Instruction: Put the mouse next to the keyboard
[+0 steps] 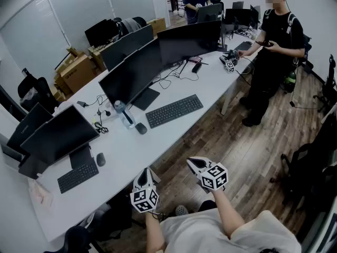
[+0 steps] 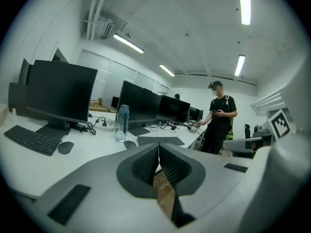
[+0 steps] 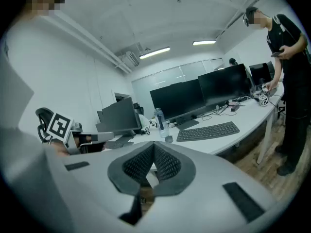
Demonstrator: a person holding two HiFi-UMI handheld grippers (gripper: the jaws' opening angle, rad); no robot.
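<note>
Closed grippers at the bottom edge, mouse well beyond them on the desk

Left gripper [image 1: 147,172] and right gripper [image 1: 192,163] sit side by side at the bottom centre of the head view, each with its jaws pressed together and nothing between them. The left one is at the near edge of the white desk [image 1: 210,83], the right one over the wooden floor [image 1: 247,152]. The dark mouse [image 1: 141,128] lies on the desk above and slightly left of the left gripper, well apart from both tools. It rests just below a clear water bottle [image 1: 125,115] and near the left end of the black keyboard [image 1: 174,110], not touching it.
</note>
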